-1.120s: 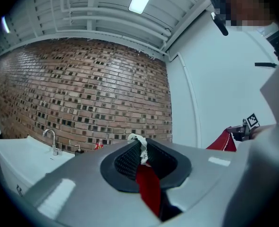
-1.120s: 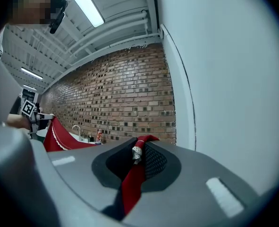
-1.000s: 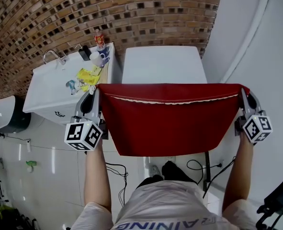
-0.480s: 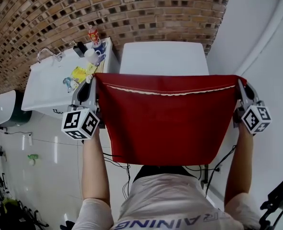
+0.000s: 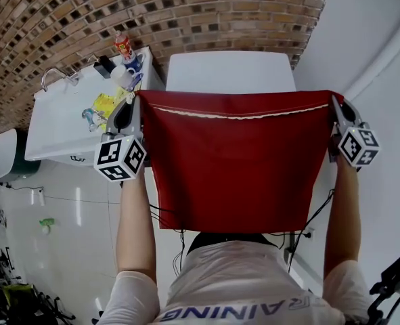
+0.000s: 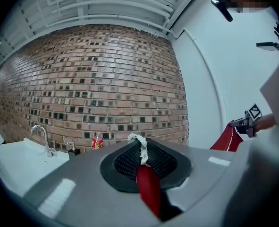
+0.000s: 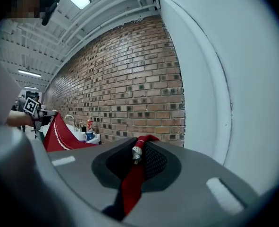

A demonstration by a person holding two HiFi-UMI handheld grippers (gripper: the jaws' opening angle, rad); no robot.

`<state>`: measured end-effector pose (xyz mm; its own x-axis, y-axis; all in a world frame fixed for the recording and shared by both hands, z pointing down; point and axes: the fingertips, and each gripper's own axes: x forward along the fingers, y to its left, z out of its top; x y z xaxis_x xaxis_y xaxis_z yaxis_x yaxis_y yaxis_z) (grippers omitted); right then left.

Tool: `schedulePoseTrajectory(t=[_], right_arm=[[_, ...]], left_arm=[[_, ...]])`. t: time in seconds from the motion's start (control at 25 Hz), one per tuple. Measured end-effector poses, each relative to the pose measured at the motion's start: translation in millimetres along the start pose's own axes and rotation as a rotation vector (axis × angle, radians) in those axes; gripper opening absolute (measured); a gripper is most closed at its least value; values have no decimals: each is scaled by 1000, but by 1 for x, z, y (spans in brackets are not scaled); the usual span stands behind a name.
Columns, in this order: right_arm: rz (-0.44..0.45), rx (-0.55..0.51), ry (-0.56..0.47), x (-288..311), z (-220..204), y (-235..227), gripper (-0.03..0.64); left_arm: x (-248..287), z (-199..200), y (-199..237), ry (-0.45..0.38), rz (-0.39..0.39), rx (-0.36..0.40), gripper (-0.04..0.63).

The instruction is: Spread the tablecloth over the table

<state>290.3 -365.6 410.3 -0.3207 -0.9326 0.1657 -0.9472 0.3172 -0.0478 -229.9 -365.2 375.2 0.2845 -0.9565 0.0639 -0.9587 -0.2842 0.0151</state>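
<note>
Both grippers had carried the red tablecloth [image 5: 237, 161] forward toward the brick wall, so less of the white table [image 5: 230, 70] showed beyond its top edge than a second earlier. At the left of the head view stood a white sink counter [image 5: 57, 124] with a faucet [image 5: 54, 76], yellow packets [image 5: 106, 104], a mug [image 5: 122, 77] whose inside could not be seen, and a red bottle [image 5: 122, 45]. The left gripper [image 5: 135, 99] pinched the cloth's left top corner. The cloth hung taut in the air, above the table's near side. The right gripper [image 5: 335, 100] clamped the right corner. Only the gripper views showed the white lace trim [image 6: 140, 145] poking out between the closed pads, and each other's marker cube across the stretched cloth.
</note>
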Motion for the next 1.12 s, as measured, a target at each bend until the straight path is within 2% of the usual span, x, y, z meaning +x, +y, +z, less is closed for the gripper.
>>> schedulePoseTrajectory(t=[0.2,0.36,0.68,1.12], right_arm=[[26,9,54,36,-15,-9,25],[35,35,64,42,-26,-5,25],[28,75,144,69,-73,-18,25],[20,-23,299,150,-114,-48,26]], left_arm=[[17,-10,6,13,11,-8,38],[25,-28,5,42,2,-14,38],[59,-73,13,120,29,-32,40],[125,-126,48,182,81,-53,40]])
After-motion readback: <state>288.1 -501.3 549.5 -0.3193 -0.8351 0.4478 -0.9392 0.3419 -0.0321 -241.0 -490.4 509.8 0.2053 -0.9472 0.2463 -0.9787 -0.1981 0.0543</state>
